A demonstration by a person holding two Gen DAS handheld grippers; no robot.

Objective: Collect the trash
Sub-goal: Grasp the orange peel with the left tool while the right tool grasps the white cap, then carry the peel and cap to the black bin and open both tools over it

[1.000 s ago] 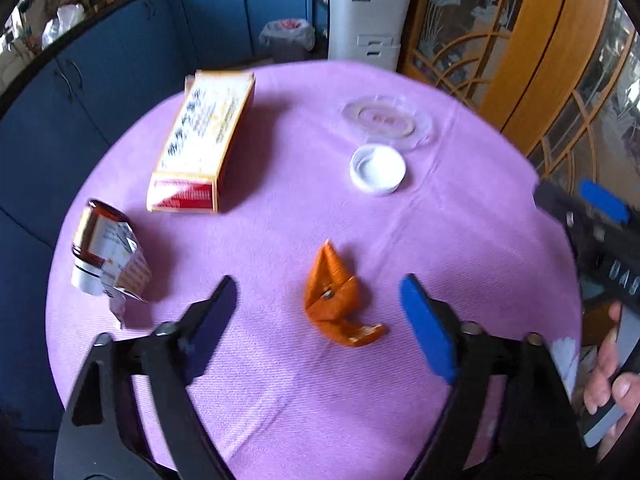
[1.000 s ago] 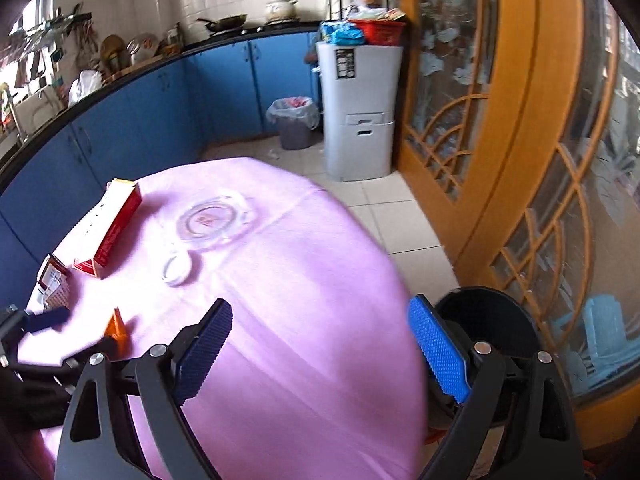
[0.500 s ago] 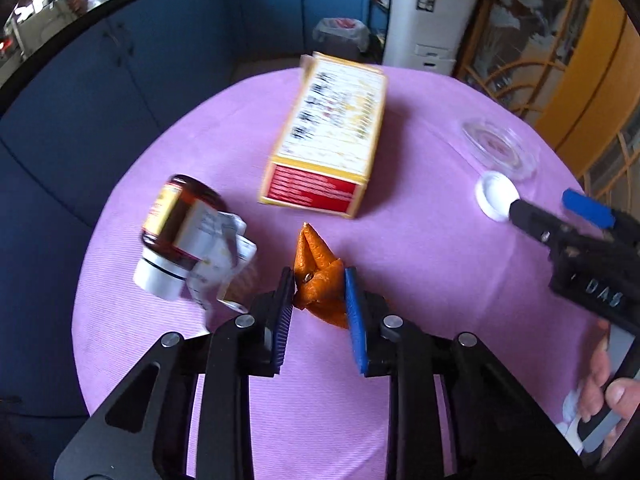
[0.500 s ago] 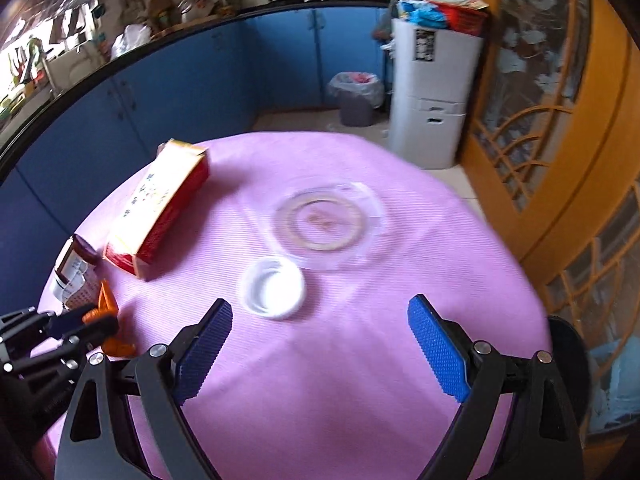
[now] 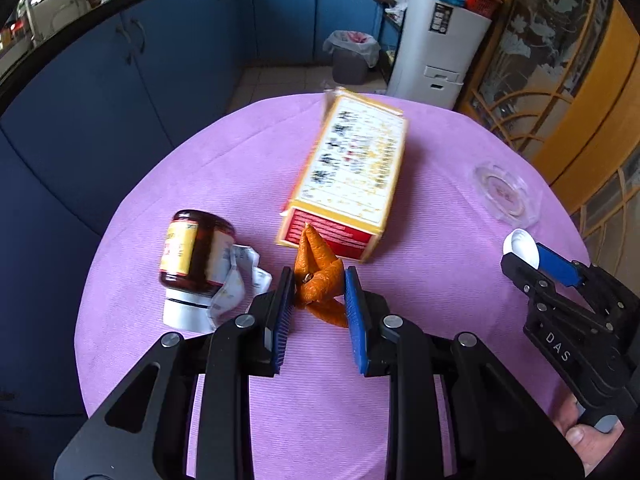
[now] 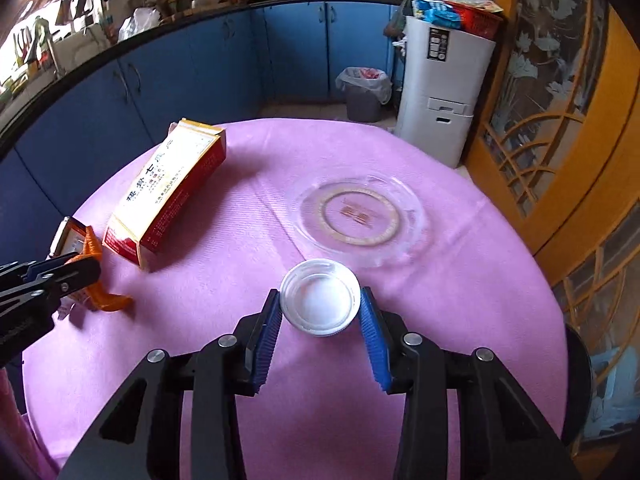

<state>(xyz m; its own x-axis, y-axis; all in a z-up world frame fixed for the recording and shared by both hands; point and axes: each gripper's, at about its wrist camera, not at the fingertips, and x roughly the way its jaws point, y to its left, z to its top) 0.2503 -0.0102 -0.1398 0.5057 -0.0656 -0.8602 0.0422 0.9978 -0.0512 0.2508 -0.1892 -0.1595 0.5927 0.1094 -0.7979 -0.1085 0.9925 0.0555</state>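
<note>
My left gripper (image 5: 318,294) is shut on a crumpled orange wrapper (image 5: 320,280) on the purple tablecloth; the wrapper also shows in the right wrist view (image 6: 98,280). A brown jar (image 5: 192,256) lies on its side to the left with a torn white label (image 5: 240,280). A yellow and red carton (image 5: 352,184) lies just beyond the wrapper. My right gripper (image 6: 320,316) is closed around a white plastic lid (image 6: 320,302), its blue pads at the lid's two sides. The right gripper also shows in the left wrist view (image 5: 536,262).
A clear glass ashtray (image 6: 360,216) sits beyond the lid. The round table's edge (image 6: 520,240) drops off at the right. A grey lined bin (image 6: 364,94) and a white cabinet (image 6: 444,88) stand on the floor behind. Blue cupboards (image 6: 160,76) run along the wall.
My right gripper moved forward and closed from wide open onto the white lid. My left gripper stays shut on the orange wrapper and has shifted slightly.
</note>
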